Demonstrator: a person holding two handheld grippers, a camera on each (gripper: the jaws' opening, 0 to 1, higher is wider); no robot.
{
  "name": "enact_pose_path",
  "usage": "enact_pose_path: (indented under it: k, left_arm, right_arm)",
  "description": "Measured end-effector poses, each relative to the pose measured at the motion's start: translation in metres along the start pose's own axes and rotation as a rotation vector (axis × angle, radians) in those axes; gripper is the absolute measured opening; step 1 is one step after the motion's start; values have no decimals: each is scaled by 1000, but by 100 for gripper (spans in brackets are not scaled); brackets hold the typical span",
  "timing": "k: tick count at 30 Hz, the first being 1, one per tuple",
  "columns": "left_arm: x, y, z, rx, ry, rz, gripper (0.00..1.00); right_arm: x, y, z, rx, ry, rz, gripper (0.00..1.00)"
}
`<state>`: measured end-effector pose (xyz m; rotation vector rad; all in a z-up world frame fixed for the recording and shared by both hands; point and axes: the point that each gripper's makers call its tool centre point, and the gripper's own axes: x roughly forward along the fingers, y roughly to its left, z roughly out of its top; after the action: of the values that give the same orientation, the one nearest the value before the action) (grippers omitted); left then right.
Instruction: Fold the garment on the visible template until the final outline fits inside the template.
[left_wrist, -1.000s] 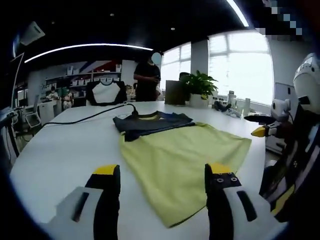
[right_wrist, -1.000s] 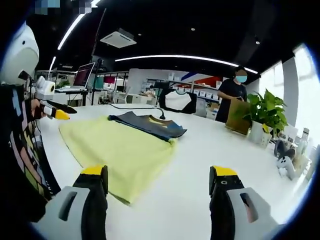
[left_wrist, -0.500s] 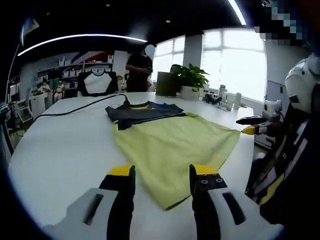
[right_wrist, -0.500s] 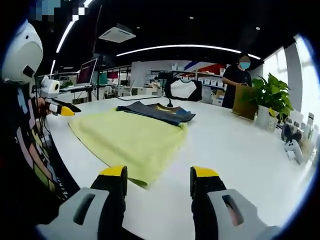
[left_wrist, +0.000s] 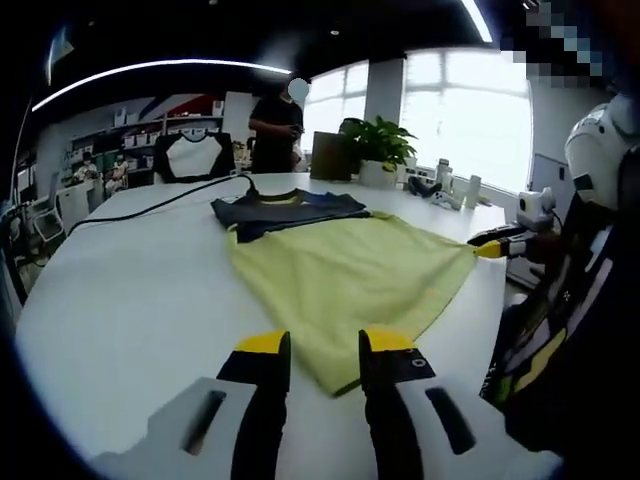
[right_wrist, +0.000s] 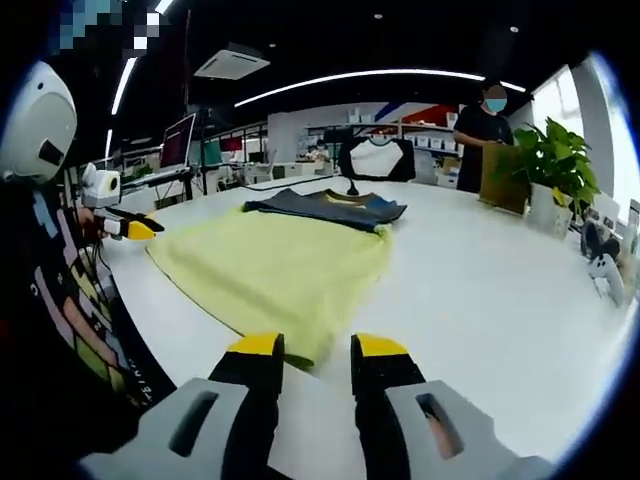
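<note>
Left gripper view | both claws narrowly parted, empty | garment ahead | plant beyond

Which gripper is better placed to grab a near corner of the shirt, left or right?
Either: the left gripper and the right gripper each frame a near corner of the yellow shirt between narrowed jaws, so both look equally ready.

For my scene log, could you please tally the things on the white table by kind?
Garments: 1, yellow with dark top
Cables: 1, black
Potted plants: 1
Small desk items by the plant, too small to count
Total: 3 clearly countable
</note>
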<state>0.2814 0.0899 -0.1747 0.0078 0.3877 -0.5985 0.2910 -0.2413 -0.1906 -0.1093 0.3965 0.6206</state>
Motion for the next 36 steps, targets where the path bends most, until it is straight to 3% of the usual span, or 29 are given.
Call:
enact_pose_path:
  k: [6,9,12,14,17,20,23,25,27,32,36]
  left_arm:
    - [2,-5,-3,-23,8,-23,25]
    - [4,-4,-4,-26,5,-18,25]
    - [6,-5,-8,-24,8,-24,25]
    - [6,-4,-14,9,43,-12,24]
    - [6,-4,-13,27,35,-9,22]
    - [8,-3,-14,119,42,-2,20]
    - [8,-3,-14,89,39,6,18]
    - [9,0,-14,105,25,24,11]
    - [10,1,-13,69,20,27,7]
    - [11,2,-11,55,21,39,5]
    - [11,2,-6,44,5,46,5]
  right_arm:
    - [6,3,-4,1,28,12,20]
    - [7,3,-2,-87,34,-3,20]
    - [9,7,-1,-67,31,15,13]
    - [10,7,-2,-78,19,9,10]
    - [11,8,-1,-91,14,9,6]
    - [12,10,-1,-129,18,5,3]
    - [12,9,0,-115,18,3,2]
    - [12,8,0,-102,13,0,1]
    - [11,8,0,-92,11,-5,1]
    - [11,8,3,-97,18,-24,0]
    - [6,5,12,-67,-27,-30,0]
